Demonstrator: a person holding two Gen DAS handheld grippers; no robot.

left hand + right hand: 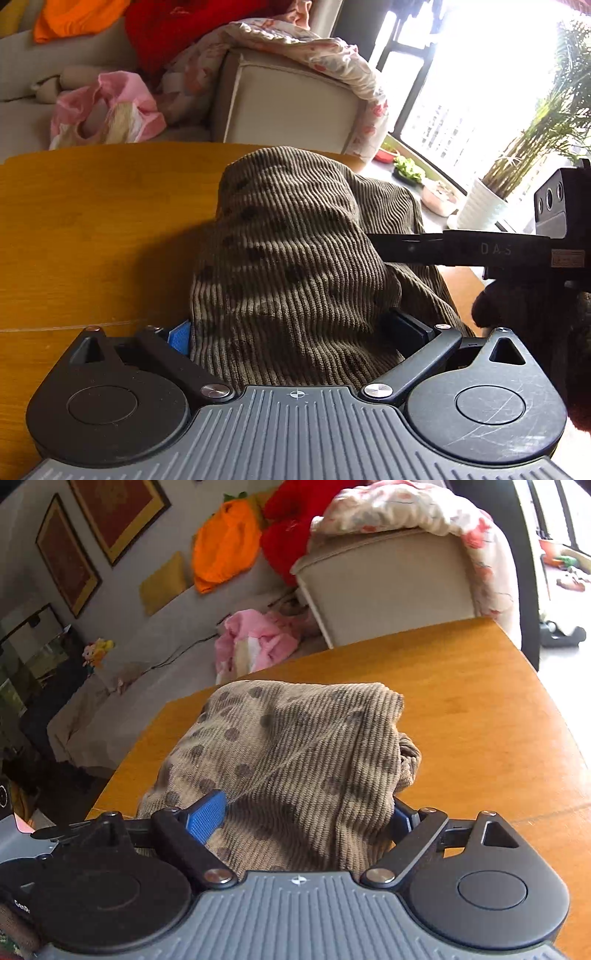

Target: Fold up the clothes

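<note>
- Your left gripper (291,332) stands wide apart, with the cloth (295,258) bunched between its fingers. The blue pad (180,336) on one side and the dark pad (404,328) on the other both touch the fabric, but you cannot tell from this view whether they pinch it or merely flank it.
- Your right gripper (308,816) is spread about as wide. Its blue pad (205,812) lies against the cloth (291,760), and the opposite finger is half buried under the fabric's edge. Whether it has a real grip is also unclear.
- In the left view the right gripper (461,251) comes in from the side, its finger tip touching the cloth at mid-height.
- The cloth is one piece, brown ribbed with dark dots, heaped on the table (92,229). It rises from your grippers and falls away from you, its long axis running from the near edge toward the far side of the table.
- In the right view its far end is a folded edge, with a rumpled lump tucked at the right corner.
- Count: one cloth, two grippers, one table.
- Beyond the table stands a sofa (388,576) with a floral blanket (424,506) draped over its arm.
</note>
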